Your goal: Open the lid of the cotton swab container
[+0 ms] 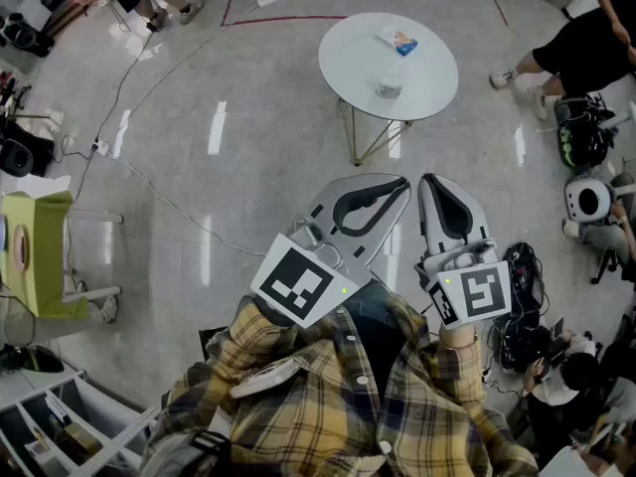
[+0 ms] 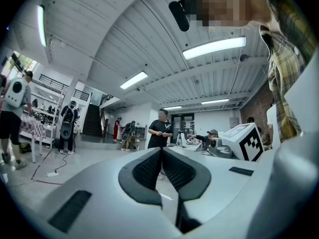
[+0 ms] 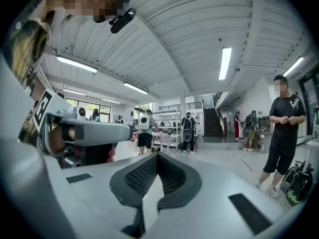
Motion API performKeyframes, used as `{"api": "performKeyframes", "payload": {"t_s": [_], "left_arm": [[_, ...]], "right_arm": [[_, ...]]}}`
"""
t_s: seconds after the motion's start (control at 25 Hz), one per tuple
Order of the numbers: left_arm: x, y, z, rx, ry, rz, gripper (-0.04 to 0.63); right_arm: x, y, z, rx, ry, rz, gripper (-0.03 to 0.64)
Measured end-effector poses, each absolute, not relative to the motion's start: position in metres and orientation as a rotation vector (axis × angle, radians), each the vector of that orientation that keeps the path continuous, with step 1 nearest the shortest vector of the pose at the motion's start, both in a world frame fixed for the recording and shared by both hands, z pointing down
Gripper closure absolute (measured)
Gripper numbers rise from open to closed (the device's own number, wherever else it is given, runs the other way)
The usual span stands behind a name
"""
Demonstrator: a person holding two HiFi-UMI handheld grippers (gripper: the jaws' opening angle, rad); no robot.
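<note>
Cotton swab container (image 1: pixel 390 87) on round table (image 1: pixel 348 68) (well apart); left gripper (image 1: pixel 399 181) and right gripper (image 1: pixel 429 180) clenched, empty.

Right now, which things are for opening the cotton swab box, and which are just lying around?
For the job:
- small clear round tub, on the round white table
- left tongs, shut, empty
- right tongs, shut, empty

Just lying about:
- small blue-and-white packet, also on the table
- yellow-green chair
- black bags on the floor
</note>
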State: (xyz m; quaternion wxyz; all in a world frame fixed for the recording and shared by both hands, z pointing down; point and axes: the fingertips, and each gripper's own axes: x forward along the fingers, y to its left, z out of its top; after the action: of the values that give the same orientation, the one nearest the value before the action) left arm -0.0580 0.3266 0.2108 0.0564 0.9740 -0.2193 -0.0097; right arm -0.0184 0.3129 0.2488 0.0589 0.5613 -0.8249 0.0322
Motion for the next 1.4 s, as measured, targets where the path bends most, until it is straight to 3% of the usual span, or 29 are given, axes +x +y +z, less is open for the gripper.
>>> {"api": "performKeyframes", "payload": {"t_s": [1.4], "left_arm": [[-0.025,0.294,0.217,2.915,-0.914,-0.023,0.571]], "right_arm": [[0.037,0.298,0.27,1.619,-2.607,0.191,0.6]]}}
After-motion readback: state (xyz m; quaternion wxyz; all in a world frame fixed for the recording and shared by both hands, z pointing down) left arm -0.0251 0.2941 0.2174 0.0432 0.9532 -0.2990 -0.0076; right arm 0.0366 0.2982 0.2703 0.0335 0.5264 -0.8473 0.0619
